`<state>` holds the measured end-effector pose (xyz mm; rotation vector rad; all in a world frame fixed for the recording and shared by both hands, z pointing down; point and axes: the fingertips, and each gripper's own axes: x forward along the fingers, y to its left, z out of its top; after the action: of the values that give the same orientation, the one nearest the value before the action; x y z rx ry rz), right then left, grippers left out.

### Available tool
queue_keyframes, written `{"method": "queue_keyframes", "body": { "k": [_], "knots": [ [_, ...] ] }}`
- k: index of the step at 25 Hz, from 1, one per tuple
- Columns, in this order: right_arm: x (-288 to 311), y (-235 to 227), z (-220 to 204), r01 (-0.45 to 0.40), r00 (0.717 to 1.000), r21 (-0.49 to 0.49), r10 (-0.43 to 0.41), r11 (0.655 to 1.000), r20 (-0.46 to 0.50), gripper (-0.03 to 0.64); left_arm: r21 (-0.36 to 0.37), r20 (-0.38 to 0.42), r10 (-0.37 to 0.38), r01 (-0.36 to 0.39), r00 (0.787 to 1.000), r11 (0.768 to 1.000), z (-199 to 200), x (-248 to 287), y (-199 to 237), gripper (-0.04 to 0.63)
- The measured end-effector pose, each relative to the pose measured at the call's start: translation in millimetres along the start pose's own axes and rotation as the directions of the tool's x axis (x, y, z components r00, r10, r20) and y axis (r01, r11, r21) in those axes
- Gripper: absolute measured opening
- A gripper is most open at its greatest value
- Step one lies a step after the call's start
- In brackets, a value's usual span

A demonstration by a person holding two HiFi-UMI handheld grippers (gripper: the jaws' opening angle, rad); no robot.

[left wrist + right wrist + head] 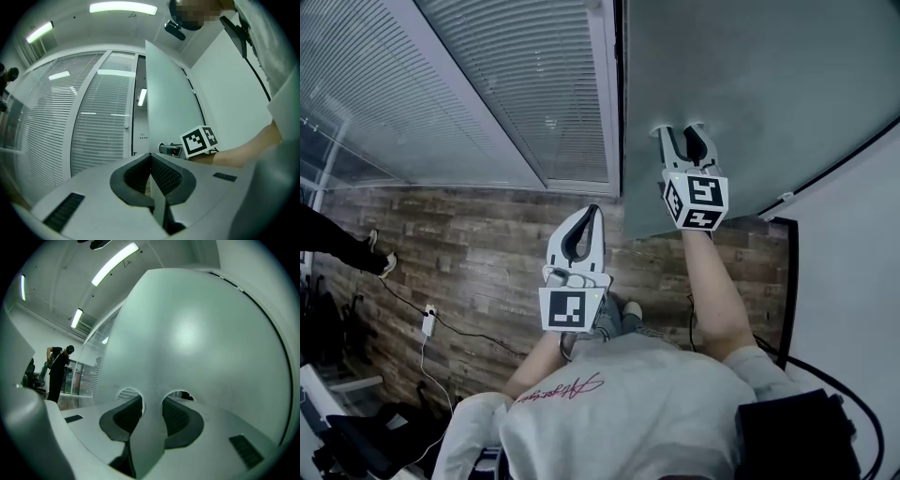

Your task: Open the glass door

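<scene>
Frosted, grey-green glass door [750,84]: one tall pane, upright at the top right of the head view. Its free edge stands beside a partition of slatted blinds [487,94] and swung clear of it, so judged partly open. Wood-pattern floor [469,253] below, white wall [853,272] to its right.

Right gripper [682,131]: level, tips at the pane near the free edge. Jaws stand fairly wide. A pale upright strip, taken to be the handle [152,423], fills the gap, and both pads lie against its sides. Clamped on it, as far as its own view shows.

Left gripper [592,214]: level, well short of the door, jaws pressed together, nothing between them.

Handling, judged: heavy, rigid, hinged. It will travel in an arc and resist a quick pull. Face smooth and slippery, offering no purchase for pads; edges liable to chip. Take hold at the handle only and draw steadily along the swing. A glancing grip may slide off.

Also present: a person [58,371] far off, well apart from the door.
</scene>
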<state>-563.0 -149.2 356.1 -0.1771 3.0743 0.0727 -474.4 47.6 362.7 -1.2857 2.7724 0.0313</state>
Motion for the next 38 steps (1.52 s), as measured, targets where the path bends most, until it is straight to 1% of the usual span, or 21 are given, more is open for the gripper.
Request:
{"method": "queue_keyframes", "body": {
  "k": [2,5,6,10,12,15,21,24,28,34,36,38],
  "knots": [
    [-15,4,0,-0.009,1.0,0.0,0.009,1.0,0.0,0.137,-0.001,0.004,0.0,0.0,1.0,1.0,1,-9,-5,0.008],
    [-38,7,0,-0.012,1.0,-0.002,0.012,1.0,0.004,0.137,0.005,0.044,-0.024,0.024,0.999,1.0,14,-19,-17,0.006],
    [-46,8,1,-0.01,1.0,-0.002,0.01,1.0,0.008,0.137,0.007,0.045,-0.034,0.034,0.998,0.999,16,-23,-20,0.006],
    [-82,12,6,0.003,1.0,-0.013,-0.002,1.0,0.031,0.137,0.008,0.031,-0.078,0.078,0.996,0.997,12,-51,-36,0.008],
    [-103,12,7,0.014,1.0,-0.017,-0.013,1.0,0.026,0.137,0.002,0.029,-0.105,0.105,0.994,0.994,12,-69,-47,0.006],
    [-135,10,6,0.027,0.999,-0.017,-0.027,0.999,0.021,0.137,0.007,0.021,-0.154,0.154,0.988,0.988,13,-93,-66,0.008],
    [-201,6,11,0.038,0.999,-0.009,-0.038,0.999,0.027,0.137,-0.012,0.028,-0.226,0.226,0.974,0.974,19,-129,-102,0.008],
    [-234,0,12,0.027,0.999,-0.008,-0.027,1.0,0.041,0.137,-0.008,0.022,-0.264,0.264,0.964,0.964,20,-137,-129,0.006],
    [-281,-10,13,0.034,0.998,-0.014,-0.033,0.999,0.052,0.137,-0.003,0.041,-0.303,0.303,0.952,0.953,27,-145,-169,0.006],
    [-349,-20,19,0.021,0.998,-0.008,-0.021,1.0,0.056,0.137,-0.007,0.059,-0.314,0.315,0.948,0.949,33,-169,-231,0.006],
    [-371,-28,21,0.014,0.999,-0.01,-0.013,1.0,0.051,0.137,-0.01,0.053,-0.325,0.326,0.944,0.945,31,-176,-257,0.008],
    [-391,-35,21,0.0,0.999,-0.008,0.001,1.0,0.052,0.137,-0.015,0.067,-0.338,0.34,0.939,0.94,32,-182,-280,0.006]
  ]
}}
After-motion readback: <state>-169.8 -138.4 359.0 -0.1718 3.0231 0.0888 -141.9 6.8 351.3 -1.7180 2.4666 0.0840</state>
